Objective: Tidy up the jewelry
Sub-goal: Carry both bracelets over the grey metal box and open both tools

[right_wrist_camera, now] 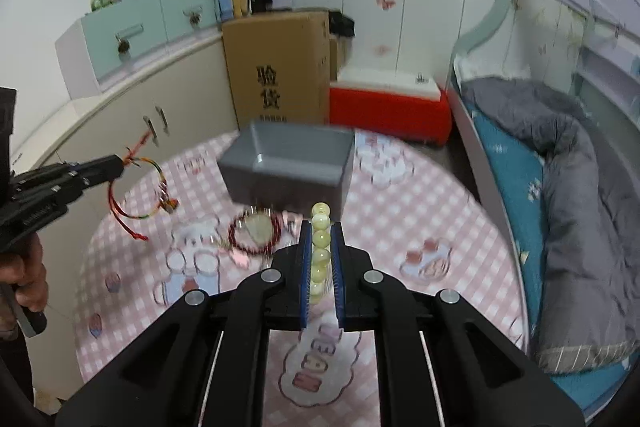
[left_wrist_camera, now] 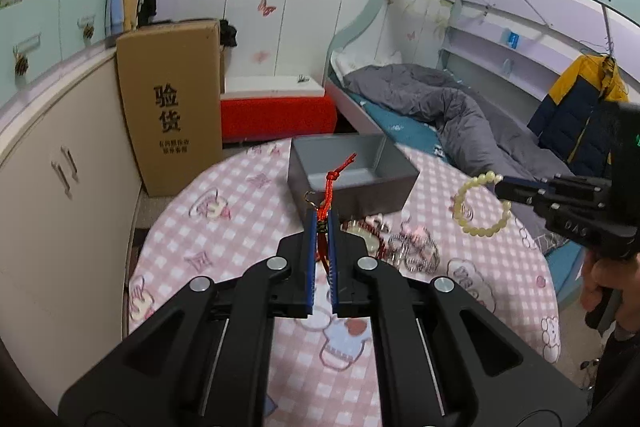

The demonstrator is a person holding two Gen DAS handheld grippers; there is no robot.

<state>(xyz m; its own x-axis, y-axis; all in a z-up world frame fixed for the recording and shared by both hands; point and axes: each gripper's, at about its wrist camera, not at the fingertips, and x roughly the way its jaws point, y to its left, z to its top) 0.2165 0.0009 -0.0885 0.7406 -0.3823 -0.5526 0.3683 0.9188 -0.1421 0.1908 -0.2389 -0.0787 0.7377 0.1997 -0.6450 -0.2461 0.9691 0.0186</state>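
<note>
left gripper (left_wrist_camera: 321, 223) clamps a red cord bracelet (left_wrist_camera: 335, 175); right gripper (right_wrist_camera: 321, 231) pinches a pale bead bracelet (right_wrist_camera: 320, 247). far left, a cardboard box (left_wrist_camera: 170, 107) reads "验货". grey box (left_wrist_camera: 352, 175) ahead.

My black left gripper (left_wrist_camera: 321, 223), blue-padded, is pinching a red cord bracelet (left_wrist_camera: 334, 179) with multicoloured strands. My black right gripper (right_wrist_camera: 321, 239) is gripping a pale yellow-green bead bracelet (right_wrist_camera: 320, 247). A grey box (left_wrist_camera: 384, 183) is sitting on the pink-and-white checked tablecloth (left_wrist_camera: 240, 211), cartoon-printed. A dark red bead bracelet (right_wrist_camera: 236, 241) is lying there.
</note>
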